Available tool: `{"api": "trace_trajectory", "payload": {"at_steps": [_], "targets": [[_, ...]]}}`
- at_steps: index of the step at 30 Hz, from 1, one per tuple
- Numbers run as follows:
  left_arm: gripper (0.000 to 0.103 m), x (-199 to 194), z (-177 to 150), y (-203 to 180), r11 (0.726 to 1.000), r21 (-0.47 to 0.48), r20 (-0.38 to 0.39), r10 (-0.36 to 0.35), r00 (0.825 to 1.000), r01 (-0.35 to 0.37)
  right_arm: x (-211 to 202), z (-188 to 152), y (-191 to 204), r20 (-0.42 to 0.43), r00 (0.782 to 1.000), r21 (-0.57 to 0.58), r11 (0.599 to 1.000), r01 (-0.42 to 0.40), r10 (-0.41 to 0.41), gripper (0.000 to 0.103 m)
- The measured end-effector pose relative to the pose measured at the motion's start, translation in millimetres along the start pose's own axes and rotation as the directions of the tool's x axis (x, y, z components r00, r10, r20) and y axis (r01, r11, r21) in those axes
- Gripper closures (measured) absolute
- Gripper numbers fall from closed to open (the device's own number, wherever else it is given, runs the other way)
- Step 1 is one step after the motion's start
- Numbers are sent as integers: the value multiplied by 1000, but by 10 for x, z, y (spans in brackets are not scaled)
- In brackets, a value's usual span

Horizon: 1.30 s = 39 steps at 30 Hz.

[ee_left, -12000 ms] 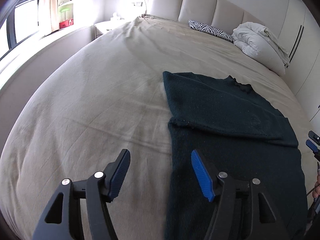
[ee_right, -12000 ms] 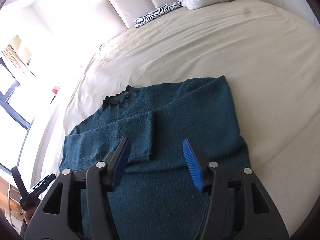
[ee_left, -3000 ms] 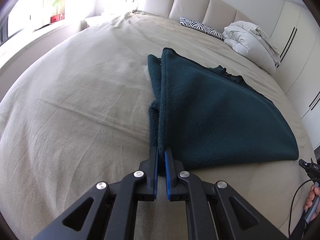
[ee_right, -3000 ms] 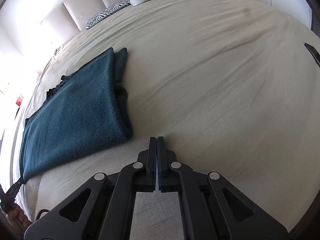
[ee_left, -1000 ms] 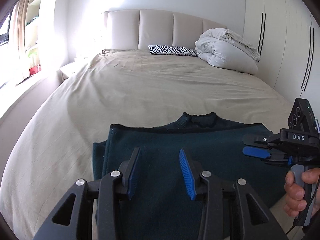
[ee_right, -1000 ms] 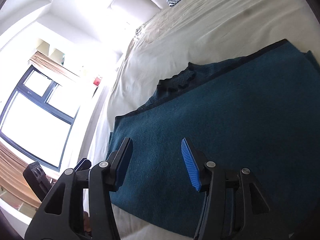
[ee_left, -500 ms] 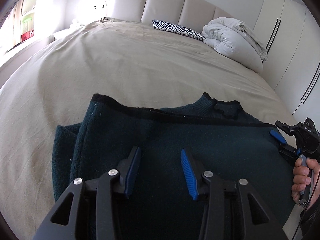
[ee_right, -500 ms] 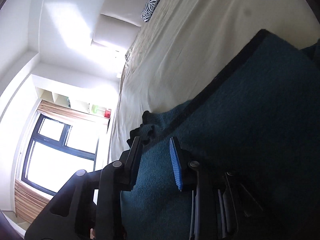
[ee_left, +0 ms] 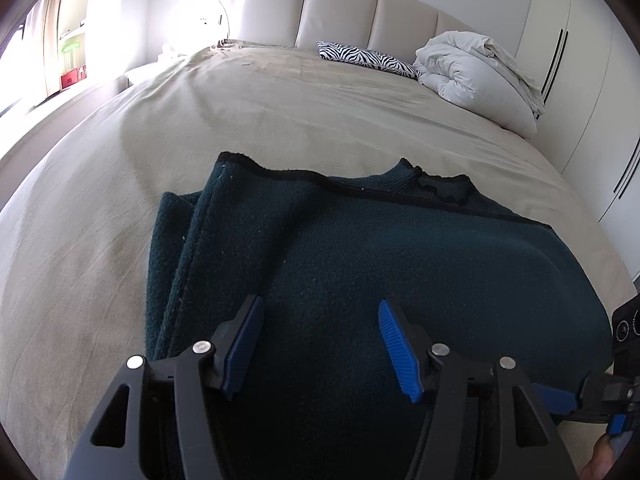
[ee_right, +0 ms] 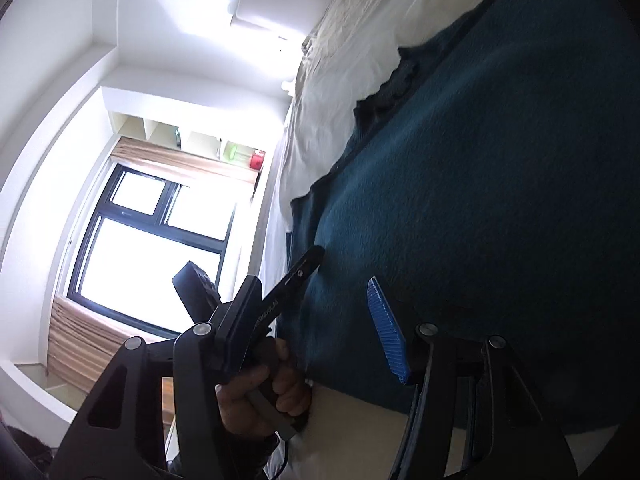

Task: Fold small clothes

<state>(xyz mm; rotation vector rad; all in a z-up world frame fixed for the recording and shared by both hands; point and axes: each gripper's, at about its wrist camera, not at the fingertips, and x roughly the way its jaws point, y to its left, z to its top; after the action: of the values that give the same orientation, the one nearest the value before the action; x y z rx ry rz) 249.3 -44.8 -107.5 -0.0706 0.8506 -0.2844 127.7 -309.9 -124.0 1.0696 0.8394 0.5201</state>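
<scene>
One dark teal sweater is lying folded on the bed, collar toward the headboard. I am hovering my left gripper and right gripper over its near edge, both with jaws apart, holding nothing. Pinching all layers together should be keeping the next fold square. One striped pillow, one white duvet.

Both wrist views look closely over the sweater, right view rolled sideways.
</scene>
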Motion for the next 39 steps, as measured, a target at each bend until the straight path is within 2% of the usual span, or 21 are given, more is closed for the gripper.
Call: {"api": "trace_trajectory", "payload": {"at_steps": [2,3,4,6,10,13,18,20,22,23,26,28,30,31,33,37,39], "targets": [[40,-23,-40,14,1000,7,-5,-3,1000,4,282,-164,-38,-51,998,-19,999,37,-38,50],[40,-29,-54,20,1000,11,-6,-7,1000,7,311,-186,-83,-44,998,-25,998,49,-50,52],[40,-33,-65,26,1000,15,-5,-9,1000,9,274,-182,-131,-29,999,-13,1000,29,-29,54],[40,-39,-79,41,1000,14,-3,-14,1000,14,141,-93,-230,12,1000,46,999,-14,14,54],[40,-43,-82,50,1000,14,-1,-15,1000,15,-477,102,-475,156,987,102,994,23,-39,52],[41,-69,-87,68,1000,9,-2,-22,1000,22,-997,132,-695,265,960,154,987,47,-87,52],[40,-260,-100,172,998,-39,-8,-39,999,39,-1595,52,-789,394,899,219,969,112,-193,48],[40,-440,-136,281,995,-87,9,-41,999,42,-1670,-3,-730,406,892,205,971,120,-196,47],[40,-642,-193,447,988,-146,39,-45,998,51,-1663,-35,-637,398,898,178,976,126,-188,47],[37,-724,-224,541,983,-178,46,-35,998,42,-1618,-38,-584,389,904,161,979,125,-180,47],[34,-849,-346,845,964,-265,25,-29,999,35,-1520,-64,-392,353,924,114,987,116,-149,47],[34,-847,-436,1036,945,-324,-3,-53,999,49,-1279,-28,-239,315,941,83,991,100,-121,47],[34,-794,-523,1171,919,-382,-27,-119,993,100,-1123,-78,-109,280,955,54,994,91,-103,47],[34,-771,-547,1194,910,-396,-33,-145,989,120,-1033,-123,-31,262,961,45,995,85,-94,47],[33,-741,-538,1199,910,-390,-38,-166,985,139,-890,-162,31,233,969,36,997,73,-79,47],[32,-585,-381,1235,898,-396,-55,-233,971,193,-634,-168,99,182,981,33,998,59,-64,47],[32,-500,-267,1248,904,-377,-65,-245,967,203,-562,-153,130,169,984,27,998,53,-57,47]]}}
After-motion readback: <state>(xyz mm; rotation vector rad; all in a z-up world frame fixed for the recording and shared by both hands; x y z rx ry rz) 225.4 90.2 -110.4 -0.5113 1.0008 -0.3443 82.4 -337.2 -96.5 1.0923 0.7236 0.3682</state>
